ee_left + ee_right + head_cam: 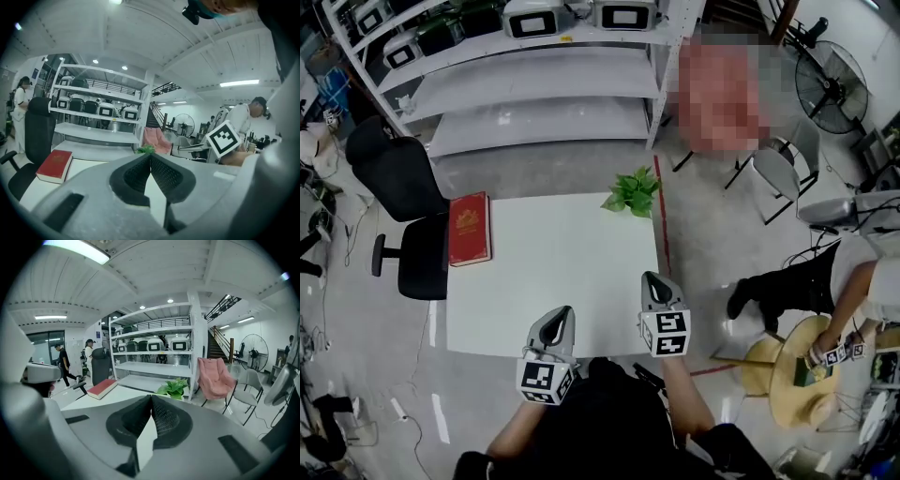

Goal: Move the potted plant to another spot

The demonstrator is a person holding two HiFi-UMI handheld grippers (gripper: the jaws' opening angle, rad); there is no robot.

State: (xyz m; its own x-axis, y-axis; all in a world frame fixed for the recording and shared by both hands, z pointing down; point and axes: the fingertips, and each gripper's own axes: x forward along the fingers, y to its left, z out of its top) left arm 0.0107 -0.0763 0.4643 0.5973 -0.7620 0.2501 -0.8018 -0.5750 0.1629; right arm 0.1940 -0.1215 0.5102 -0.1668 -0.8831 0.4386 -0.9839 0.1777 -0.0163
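Note:
The potted plant (633,192), small with green leaves, stands at the far right corner of the white table (553,281). It also shows in the right gripper view as the plant (174,387) ahead of the jaws, and as a green tuft (146,149) just above the jaw tips in the left gripper view. My left gripper (560,319) hangs over the near edge of the table, jaws shut and empty. My right gripper (653,281) sits near the table's near right edge, also shut on nothing. Both are far from the plant.
A red book (470,228) lies on the table's far left edge. A black office chair (403,216) stands left of the table. White shelving (534,84) runs behind it. A seated person (825,281) and a round wooden stool (792,375) are on the right.

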